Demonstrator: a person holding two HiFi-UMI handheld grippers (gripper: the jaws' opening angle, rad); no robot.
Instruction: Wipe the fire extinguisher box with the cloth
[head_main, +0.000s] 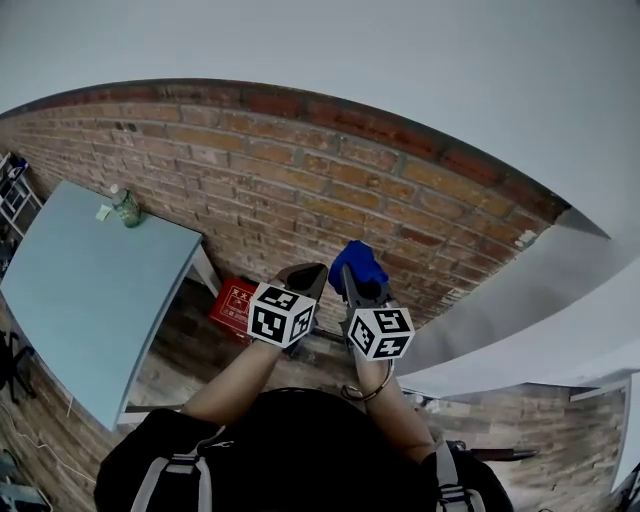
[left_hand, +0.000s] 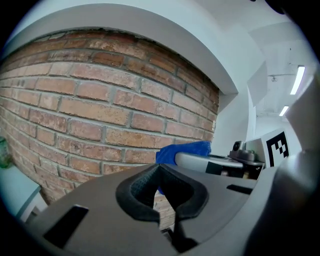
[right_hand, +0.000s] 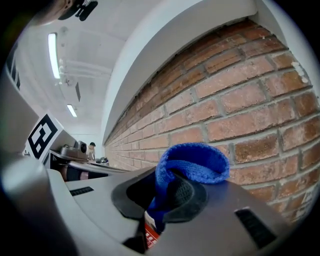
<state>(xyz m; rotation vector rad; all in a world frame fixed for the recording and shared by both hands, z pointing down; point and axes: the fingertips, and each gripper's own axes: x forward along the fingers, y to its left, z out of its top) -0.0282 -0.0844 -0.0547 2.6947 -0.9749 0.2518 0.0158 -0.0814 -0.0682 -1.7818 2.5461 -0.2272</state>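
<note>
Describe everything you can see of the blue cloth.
The cloth is bright blue and looks soft, thick and knitted, with a fine ribbed surface. It is bunched into a folded loop that bulges out past the tips of the right gripper, whose jaws are shut on its lower part. It is held up in the air close to the brick wall; whether it touches the bricks cannot be told.

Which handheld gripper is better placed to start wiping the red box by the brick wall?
Right. The right gripper is clamped on the blue knitted cloth; the left gripper is shut and empty. The red box shows just beside both.
</note>
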